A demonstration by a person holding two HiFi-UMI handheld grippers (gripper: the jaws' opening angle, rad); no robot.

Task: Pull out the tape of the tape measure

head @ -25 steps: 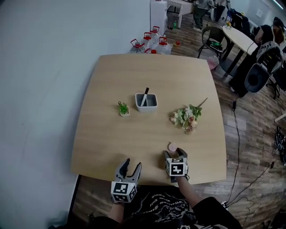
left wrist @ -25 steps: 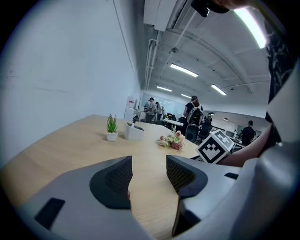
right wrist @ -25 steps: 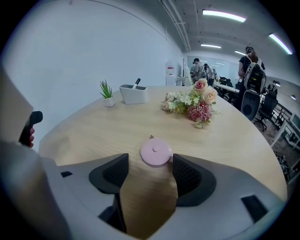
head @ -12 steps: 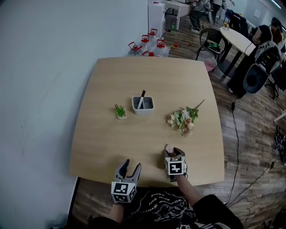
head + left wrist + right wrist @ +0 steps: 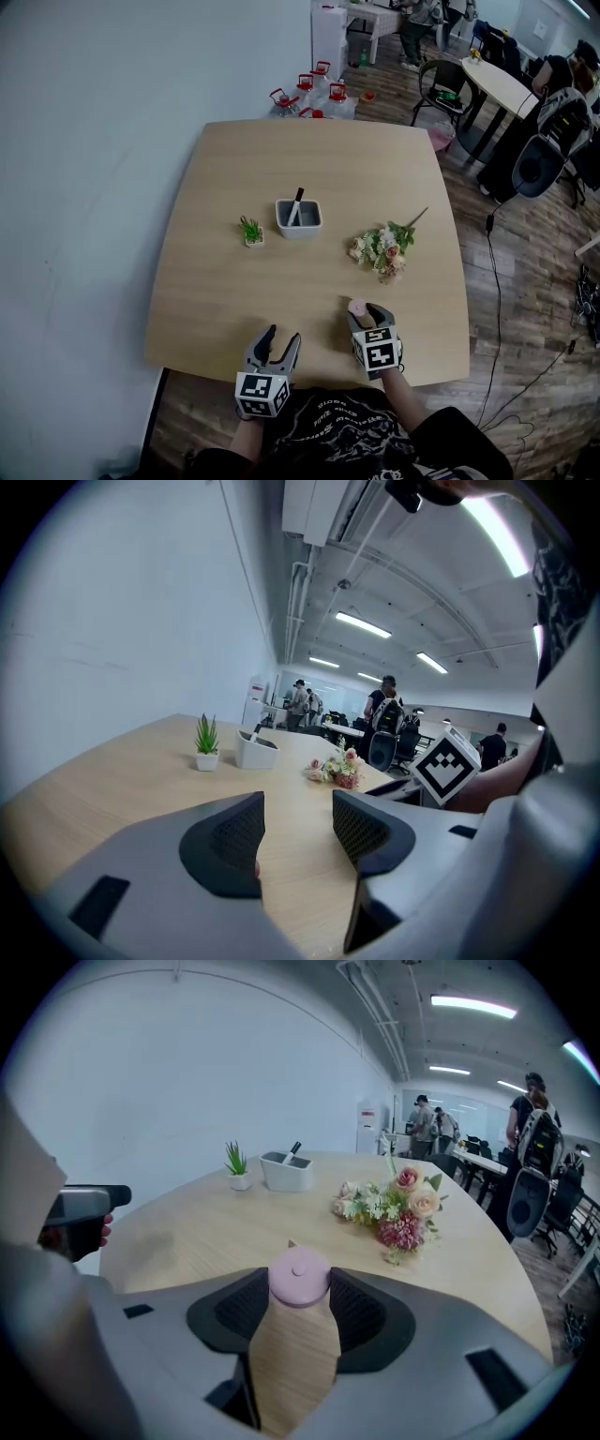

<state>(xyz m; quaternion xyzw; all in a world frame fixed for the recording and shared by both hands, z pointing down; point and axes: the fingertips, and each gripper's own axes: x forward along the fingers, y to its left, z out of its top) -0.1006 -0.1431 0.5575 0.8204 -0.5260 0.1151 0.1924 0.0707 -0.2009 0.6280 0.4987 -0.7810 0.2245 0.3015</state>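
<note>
Tape measure (image 5: 299, 1279), one, sits pinched in right claw (image 5: 367, 315) (left claw (image 5: 279, 339) agape).

The left hand-held gripper (image 5: 283, 337) is pointing forward just ahead of the torso, its jaws standing apart with nothing between them. The right hand-held gripper (image 5: 368, 317) is reaching slightly farther forward, forearm showing behind it, jaws seemingly pressing both sides of the tape measure (image 5: 299, 1277).
</note>
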